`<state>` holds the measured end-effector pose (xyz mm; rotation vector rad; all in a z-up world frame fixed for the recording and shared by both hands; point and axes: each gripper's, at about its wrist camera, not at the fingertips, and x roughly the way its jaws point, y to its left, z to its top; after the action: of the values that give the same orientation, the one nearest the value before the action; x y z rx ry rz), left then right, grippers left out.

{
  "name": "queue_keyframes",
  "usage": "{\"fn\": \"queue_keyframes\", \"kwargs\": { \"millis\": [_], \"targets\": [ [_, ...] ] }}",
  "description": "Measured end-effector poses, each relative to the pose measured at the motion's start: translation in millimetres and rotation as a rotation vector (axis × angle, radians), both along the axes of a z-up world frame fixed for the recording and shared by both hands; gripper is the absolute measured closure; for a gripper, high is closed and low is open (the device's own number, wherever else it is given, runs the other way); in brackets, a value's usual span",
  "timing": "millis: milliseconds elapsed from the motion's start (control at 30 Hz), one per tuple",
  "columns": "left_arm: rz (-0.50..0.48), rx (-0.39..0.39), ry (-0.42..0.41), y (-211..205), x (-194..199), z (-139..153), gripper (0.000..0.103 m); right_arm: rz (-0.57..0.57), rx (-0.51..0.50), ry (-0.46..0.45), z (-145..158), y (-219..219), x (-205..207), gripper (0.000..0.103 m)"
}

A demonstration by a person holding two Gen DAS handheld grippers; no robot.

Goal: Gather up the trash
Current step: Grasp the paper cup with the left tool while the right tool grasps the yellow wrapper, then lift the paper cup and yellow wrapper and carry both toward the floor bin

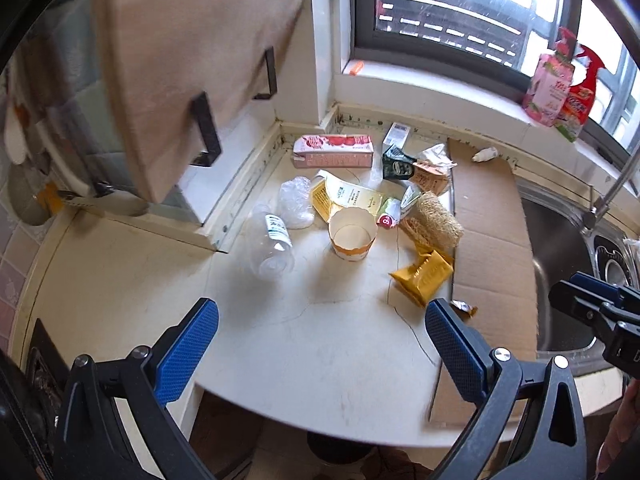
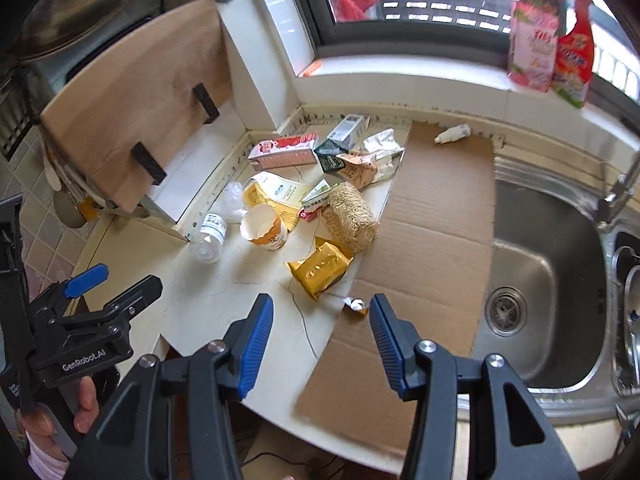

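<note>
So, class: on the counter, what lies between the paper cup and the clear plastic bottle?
Nothing: between the paper cup and the clear plastic bottle is only bare white counter, seen in both wrist views.

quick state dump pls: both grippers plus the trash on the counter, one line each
left gripper: open, empty
right gripper: open, empty
paper cup: on its side, empty
clear bottle: lying down, looks empty
pink carton: lying flat by the wall
yellow packet: crumpled, at the cardboard edge
cardboard sheet: flat beside the sink
small foil wrapper: crumpled, on the cardboard
sink: no dishes seen in the basin
</note>
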<state>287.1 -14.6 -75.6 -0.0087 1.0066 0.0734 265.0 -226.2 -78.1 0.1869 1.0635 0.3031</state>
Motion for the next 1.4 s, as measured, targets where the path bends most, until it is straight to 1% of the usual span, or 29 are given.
{"fn": "queue_keyframes", "kwargs": {
  "millis": [167,267,300,467,700,800,833,900,967,1000,1067,1167,1233,1400],
  "targets": [
    [0.025,-0.006,0.064,0,54,-40,0.001,0.062,0.101,0.097,-48,-2,55,0.052],
    [0.067,-0.006,0.078,7,70,-53,0.001,0.096,0.155,0.163,-77,7,80,0.052],
    [0.079,-0.017,0.079,9,76,-57,0.002,0.107,0.171,0.178,-85,9,85,0.052],
    [0.102,-0.041,0.102,16,86,-67,0.004,0.147,0.180,0.233,-119,29,105,0.052],
    [0.102,-0.041,0.124,15,94,-78,0.005,0.175,0.155,0.282,-148,47,120,0.052],
    [0.104,-0.058,0.130,15,99,-81,0.005,0.181,0.144,0.285,-154,50,122,0.054],
    [0.105,-0.063,0.132,15,101,-82,0.005,0.190,0.151,0.283,-155,50,121,0.062],
    [0.108,-0.071,0.135,15,105,-85,0.005,0.212,0.156,0.277,-155,52,121,0.070],
    [0.111,-0.073,0.138,13,110,-88,0.005,0.235,0.155,0.263,-153,54,119,0.082],
    [0.113,-0.070,0.140,12,113,-89,0.006,0.243,0.153,0.259,-151,54,117,0.084],
    [0.115,-0.063,0.151,9,118,-93,0.011,0.254,0.159,0.250,-145,53,114,0.093],
    [0.124,-0.065,0.178,8,125,-102,0.020,0.258,0.183,0.227,-131,47,107,0.093],
    [0.130,-0.086,0.198,8,130,-108,0.025,0.255,0.200,0.212,-121,40,103,0.093],
    [0.150,-0.148,0.229,9,135,-117,0.025,0.232,0.225,0.194,-107,20,97,0.094]
  ]
}}
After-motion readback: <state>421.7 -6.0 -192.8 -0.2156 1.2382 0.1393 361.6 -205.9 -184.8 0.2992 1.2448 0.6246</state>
